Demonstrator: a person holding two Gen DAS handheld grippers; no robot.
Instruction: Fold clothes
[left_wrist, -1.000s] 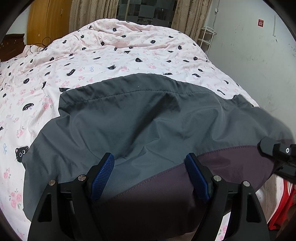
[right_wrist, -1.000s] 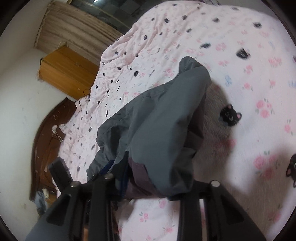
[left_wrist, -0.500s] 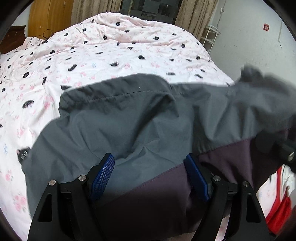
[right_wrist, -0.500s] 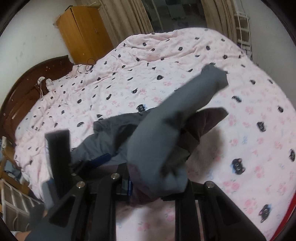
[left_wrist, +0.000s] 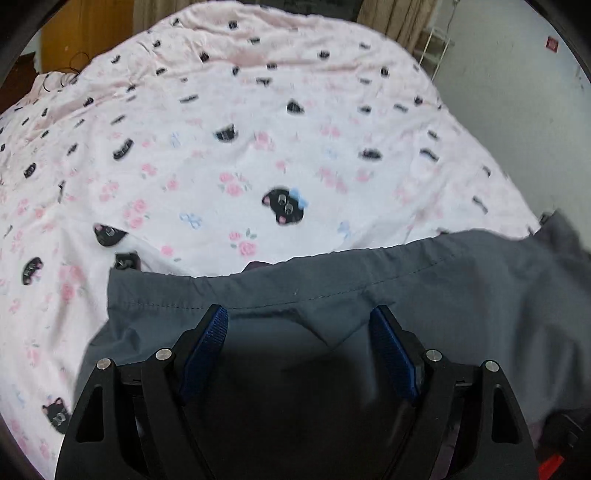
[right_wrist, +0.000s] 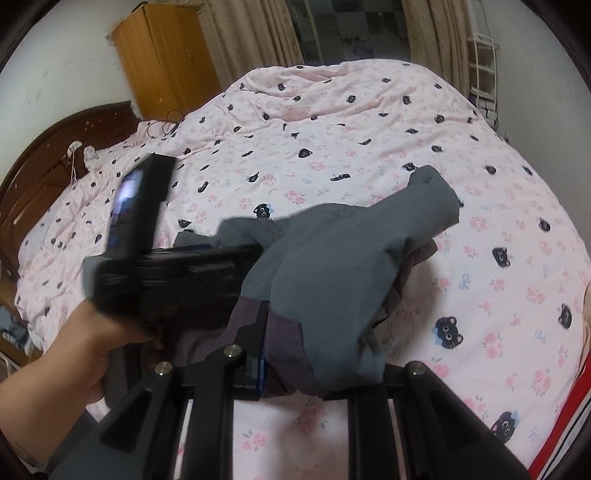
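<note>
A: Where is the garment sitting right now?

B: Your grey garment (left_wrist: 424, 295) lies on the pink cat-print duvet (left_wrist: 229, 155), near the edge closest to you. In the left wrist view its stitched hem runs across the frame just past your fingertips, and a dark purple panel (right_wrist: 284, 339) shows at the near side in the right wrist view.

A: What is my left gripper doing?

B: Your left gripper (left_wrist: 299, 325) has its jaws standing wide apart over the grey cloth, the blue pads (left_wrist: 207, 347) pinching nothing. From the other side the tool looks blurred, with your left hand (right_wrist: 85, 343) wrapped round its handle.

A: And the right one?

B: Your right gripper (right_wrist: 295, 373) is clamped on a bunch of the garment, grey and purple fabric gathered between the fingers (the pads are mostly buried in cloth). One grey end (right_wrist: 432, 195) sticks up and away from the grip, lifted above the duvet.

A: Anything else around?

B: A wooden cabinet (right_wrist: 162, 55) and beige curtains (right_wrist: 243, 33) stand beyond the bed.
</note>
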